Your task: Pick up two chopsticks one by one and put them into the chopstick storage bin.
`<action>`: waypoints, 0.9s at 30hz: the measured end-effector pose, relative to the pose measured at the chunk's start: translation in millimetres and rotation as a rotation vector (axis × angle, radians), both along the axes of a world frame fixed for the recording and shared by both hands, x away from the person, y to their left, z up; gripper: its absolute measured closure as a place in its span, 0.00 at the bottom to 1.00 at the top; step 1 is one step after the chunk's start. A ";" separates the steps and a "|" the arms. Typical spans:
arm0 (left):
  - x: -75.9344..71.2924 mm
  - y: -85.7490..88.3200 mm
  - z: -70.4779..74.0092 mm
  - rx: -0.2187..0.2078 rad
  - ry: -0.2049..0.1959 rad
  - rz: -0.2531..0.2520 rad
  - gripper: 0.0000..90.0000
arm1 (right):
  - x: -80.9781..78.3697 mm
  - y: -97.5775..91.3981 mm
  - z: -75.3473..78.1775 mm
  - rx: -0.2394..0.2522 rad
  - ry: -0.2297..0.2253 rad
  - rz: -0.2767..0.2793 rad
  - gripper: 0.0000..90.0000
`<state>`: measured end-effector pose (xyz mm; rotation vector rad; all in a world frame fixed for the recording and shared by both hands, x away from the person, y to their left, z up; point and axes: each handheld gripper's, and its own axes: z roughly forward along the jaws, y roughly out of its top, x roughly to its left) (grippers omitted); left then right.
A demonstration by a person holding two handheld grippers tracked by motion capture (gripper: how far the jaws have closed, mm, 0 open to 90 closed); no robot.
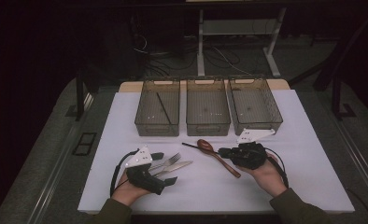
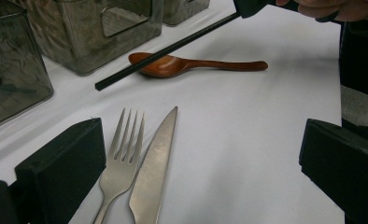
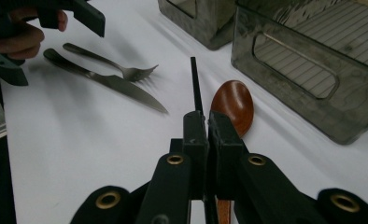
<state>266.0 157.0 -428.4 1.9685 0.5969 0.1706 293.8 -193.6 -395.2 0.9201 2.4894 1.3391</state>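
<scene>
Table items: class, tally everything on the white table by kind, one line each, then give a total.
Mesh bins: 3
Black chopsticks: 2, one in the left bin, one in the right hand-held gripper
Wooden spoon: 1
Fork: 1
Knife: 1
Total: 8

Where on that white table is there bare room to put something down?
Free: the white table right of the right gripper, and the front strip between the two hands. Crowded: the middle, around the fork, knife, wooden spoon and three bins.

No readable txt, labels, brands or nos. on any obj.
</scene>
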 end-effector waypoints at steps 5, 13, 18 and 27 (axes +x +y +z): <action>0.1 -0.1 -0.1 0.000 0.000 0.001 0.00 | 0.2 -2.8 8.1 0.026 -0.019 -0.001 0.95; 0.5 0.3 -0.4 0.002 0.002 0.002 0.00 | 6.2 -8.8 20.4 0.056 -0.044 -0.012 0.95; 1.0 0.1 -0.9 0.005 0.003 0.002 0.00 | 13.5 -9.9 25.7 0.070 -0.049 -0.023 0.95; 1.3 0.2 -0.9 0.006 -0.001 0.001 0.00 | 25.2 -7.3 37.0 0.095 -0.074 -0.034 0.95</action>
